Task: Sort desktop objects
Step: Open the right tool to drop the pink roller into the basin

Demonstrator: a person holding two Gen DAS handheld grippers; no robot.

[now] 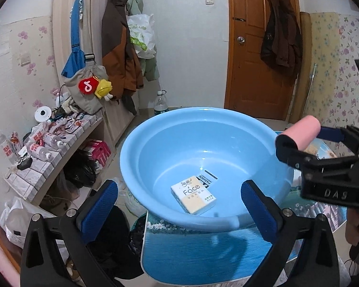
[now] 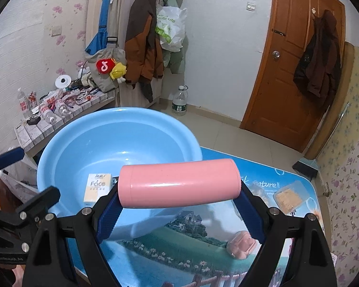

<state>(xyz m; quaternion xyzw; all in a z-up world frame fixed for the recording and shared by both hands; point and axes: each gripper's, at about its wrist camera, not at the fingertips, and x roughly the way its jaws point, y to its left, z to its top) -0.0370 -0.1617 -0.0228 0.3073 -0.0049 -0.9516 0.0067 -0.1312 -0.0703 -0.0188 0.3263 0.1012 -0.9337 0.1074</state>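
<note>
One blue basin (image 1: pixel 155 129) sits on the surface (image 2: pixel 203 258), with one tissue pack (image 1: pixel 193 198) lying flat on its bottom. Left gripper (image 1: pixel 179 205) hangs over the near rim, jaws wide, nothing between them. Right gripper (image 2: pixel 179 205) has its jaws clamped end to end on one pink bottle (image 2: pixel 179 183), sideways beside the basin. Also on the surface: one pink case (image 2: pixel 241 245) and one clear snack box (image 2: pixel 288 197).

The left gripper (image 1: pixel 179 203) stands wide open and empty, while the right gripper (image 2: pixel 179 196) clamps a pink bottle (image 2: pixel 179 183) sideways.
</note>
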